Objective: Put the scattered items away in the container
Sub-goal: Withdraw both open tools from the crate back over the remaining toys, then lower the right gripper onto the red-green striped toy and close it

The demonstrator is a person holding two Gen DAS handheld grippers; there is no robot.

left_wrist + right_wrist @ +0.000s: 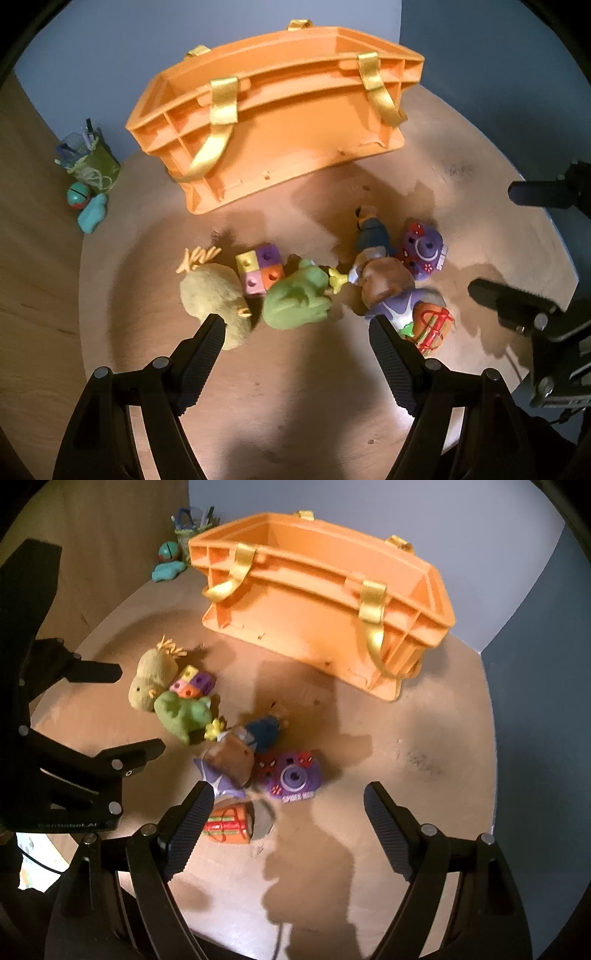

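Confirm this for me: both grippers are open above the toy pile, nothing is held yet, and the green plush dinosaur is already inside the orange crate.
One thing is wrong: the green plush dinosaur is not in the orange crate. It lies on the table among the other toys, as the left wrist view shows. The rest holds: the left gripper and right gripper are open and empty.

Looking like a home play corner or child's room: soft toys [214, 295] and a toy camera [293, 777] lying scattered on a round wooden table [424, 812]. Sitting beside an orange storage crate [280, 122], a pen pot [92, 162], plain blue-grey walls behind.
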